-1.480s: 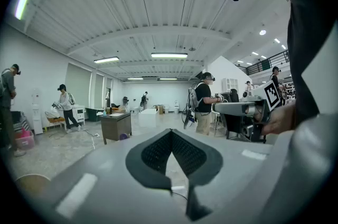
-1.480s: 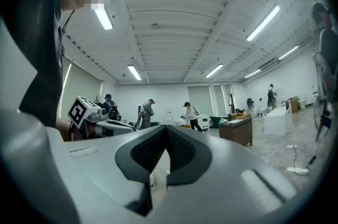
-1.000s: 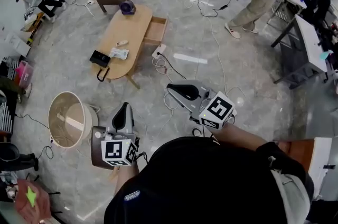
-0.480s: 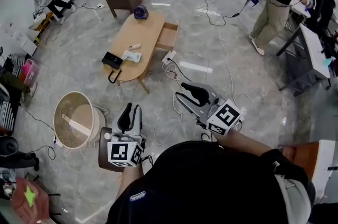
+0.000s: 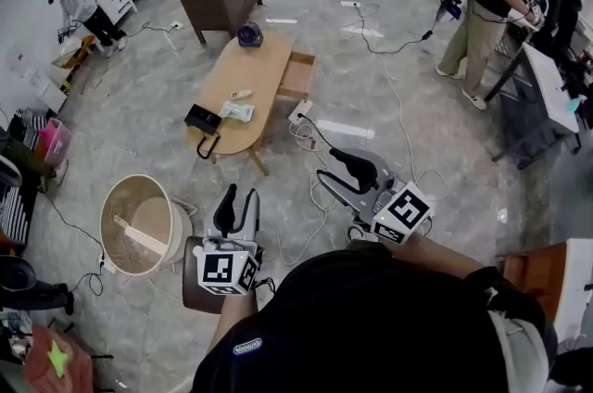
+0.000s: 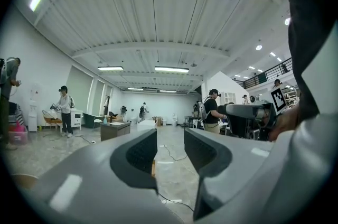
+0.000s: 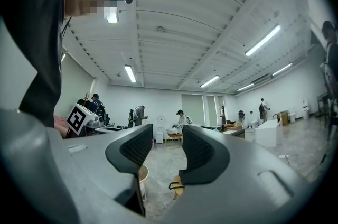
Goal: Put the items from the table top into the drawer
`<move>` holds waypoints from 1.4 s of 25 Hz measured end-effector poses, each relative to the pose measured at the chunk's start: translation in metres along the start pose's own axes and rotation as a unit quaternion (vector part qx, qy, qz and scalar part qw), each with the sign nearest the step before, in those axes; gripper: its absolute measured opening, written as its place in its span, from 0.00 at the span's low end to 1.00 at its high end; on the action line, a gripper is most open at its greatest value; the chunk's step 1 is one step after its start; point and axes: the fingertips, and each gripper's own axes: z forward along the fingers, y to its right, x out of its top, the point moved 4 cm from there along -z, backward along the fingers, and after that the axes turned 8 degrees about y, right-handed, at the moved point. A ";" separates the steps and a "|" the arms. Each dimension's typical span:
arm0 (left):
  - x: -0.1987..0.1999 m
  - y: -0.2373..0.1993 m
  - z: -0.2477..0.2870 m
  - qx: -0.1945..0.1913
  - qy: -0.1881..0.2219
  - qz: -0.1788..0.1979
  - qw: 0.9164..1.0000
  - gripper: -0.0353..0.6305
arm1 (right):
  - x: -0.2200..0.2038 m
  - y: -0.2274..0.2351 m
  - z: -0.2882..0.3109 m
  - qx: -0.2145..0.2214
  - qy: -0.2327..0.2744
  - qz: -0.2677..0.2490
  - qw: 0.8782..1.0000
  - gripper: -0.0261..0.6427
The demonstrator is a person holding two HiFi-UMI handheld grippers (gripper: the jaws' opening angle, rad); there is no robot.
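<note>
Holding both grippers level on the near side of the table (image 5: 252, 67), well apart from it. Left gripper (image 5: 237, 202): jaws spread, nothing between them. Right gripper (image 5: 345, 176): jaws have just been opening and now stand spread, nothing between them. On the table top: black box (image 5: 202, 117) at the near end, white packet (image 5: 237, 111) just beside it, small stick-shaped item (image 5: 241, 94) nearer the middle, purple round object (image 5: 249, 33) at the far end. Drawer (image 5: 298, 76) stands pulled out on the table's right side.
</note>
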 end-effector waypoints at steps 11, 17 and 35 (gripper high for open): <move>-0.019 -0.020 0.067 0.016 -0.009 0.030 0.999 0.29 | -0.034 0.082 0.010 -0.042 0.006 0.027 0.999 0.31; -0.028 -0.041 0.141 0.042 -0.012 0.034 0.998 0.29 | -0.041 0.161 0.038 -0.043 0.021 0.040 0.998 0.31; -0.054 -0.041 0.365 0.030 -0.030 0.056 0.998 0.29 | -0.055 0.375 0.064 -0.055 0.026 0.058 0.996 0.30</move>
